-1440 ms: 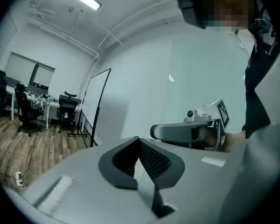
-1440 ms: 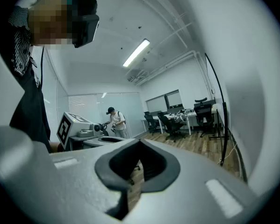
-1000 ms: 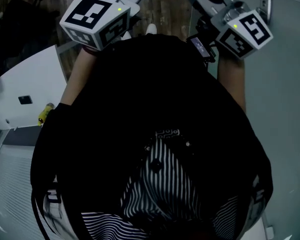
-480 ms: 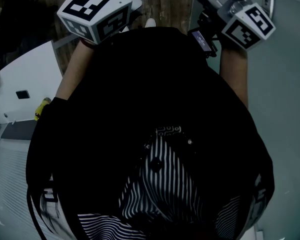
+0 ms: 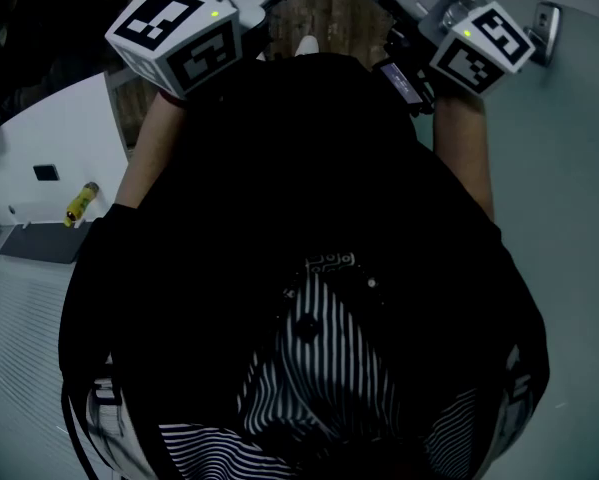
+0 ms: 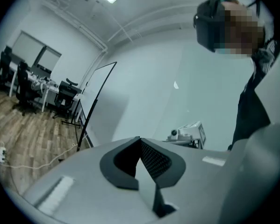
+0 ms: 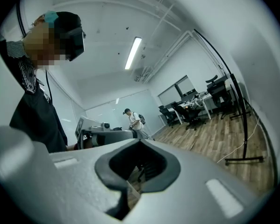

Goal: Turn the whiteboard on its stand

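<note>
The whiteboard (image 6: 100, 101), a white panel in a black frame on a stand, is on the wood floor well ahead of my left gripper (image 6: 140, 142), which is shut and empty. In the right gripper view the whiteboard's black frame (image 7: 235, 88) and stand foot (image 7: 245, 160) curve along the right side, some way from my right gripper (image 7: 140, 142), shut with nothing in it. In the head view only the two marker cubes show, left (image 5: 175, 34) and right (image 5: 479, 48), held up in front of the person's black jacket; the jaws are cut off at the top.
A white table (image 5: 39, 138) with a yellow item (image 5: 79, 205) lies at the person's left. Desks and office chairs (image 6: 37, 87) line the far wall, and a cable (image 6: 23, 161) runs over the floor. Another person (image 7: 135, 119) stands far off.
Both marker cubes have shifted only slightly at the top of the head view. The view itself drifted a little, and the yellow item now shows in full.
</note>
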